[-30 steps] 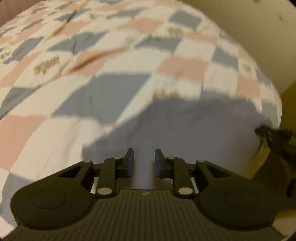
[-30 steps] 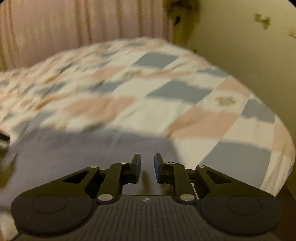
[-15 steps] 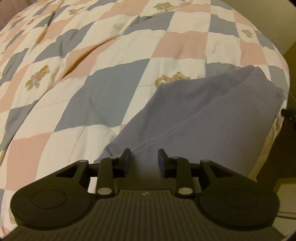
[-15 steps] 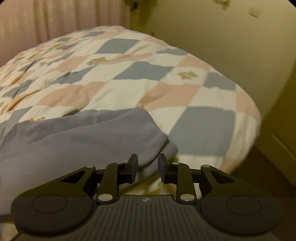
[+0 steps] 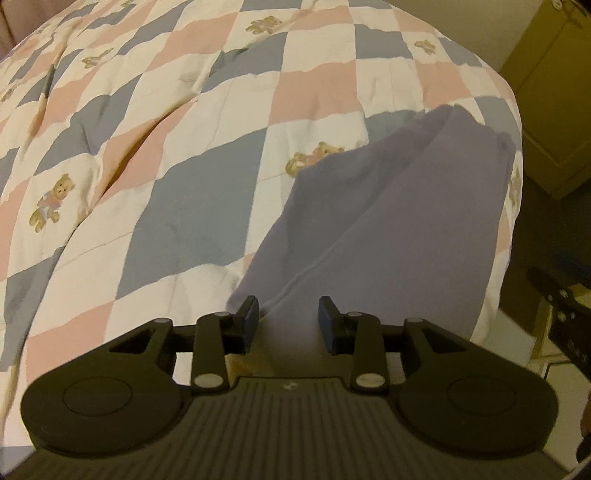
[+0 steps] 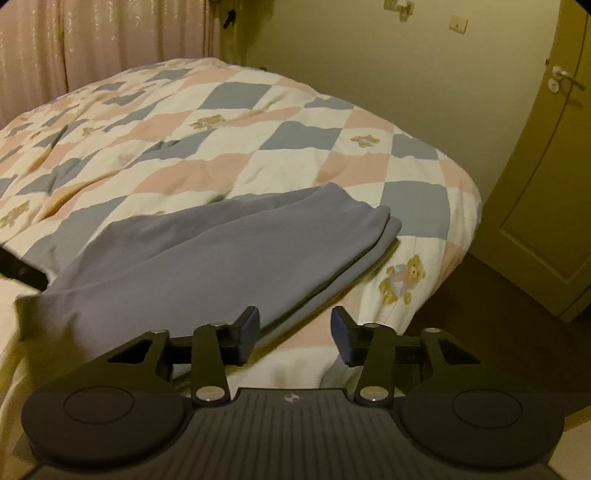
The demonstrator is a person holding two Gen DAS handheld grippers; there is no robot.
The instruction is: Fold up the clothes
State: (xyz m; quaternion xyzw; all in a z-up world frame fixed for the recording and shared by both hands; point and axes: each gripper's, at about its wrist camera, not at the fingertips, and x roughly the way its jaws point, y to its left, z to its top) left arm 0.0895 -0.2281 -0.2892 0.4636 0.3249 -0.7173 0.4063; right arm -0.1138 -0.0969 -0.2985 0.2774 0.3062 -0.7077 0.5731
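A: Where is the garment (image 6: 221,254)?

B: It lies folded in layers at the near corner of the quilt (image 5: 207,177). My left gripper (image 5: 288,317) is opening over its near end, and my right gripper (image 6: 293,328) is opening beside its near edge; neither holds anything.

A: Next fold?

B: I'd pinch all the layers together and keep the edges aligned.

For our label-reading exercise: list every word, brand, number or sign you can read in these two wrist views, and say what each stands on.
No readable words or numbers in either view.
Left gripper body: a small pale emblem, too small to read.
Right gripper body: the same kind of emblem, no legible letters.
Quilt: teddy-bear prints only, no text.
Purple garment: no label visible.
Wall plate: too small to read.
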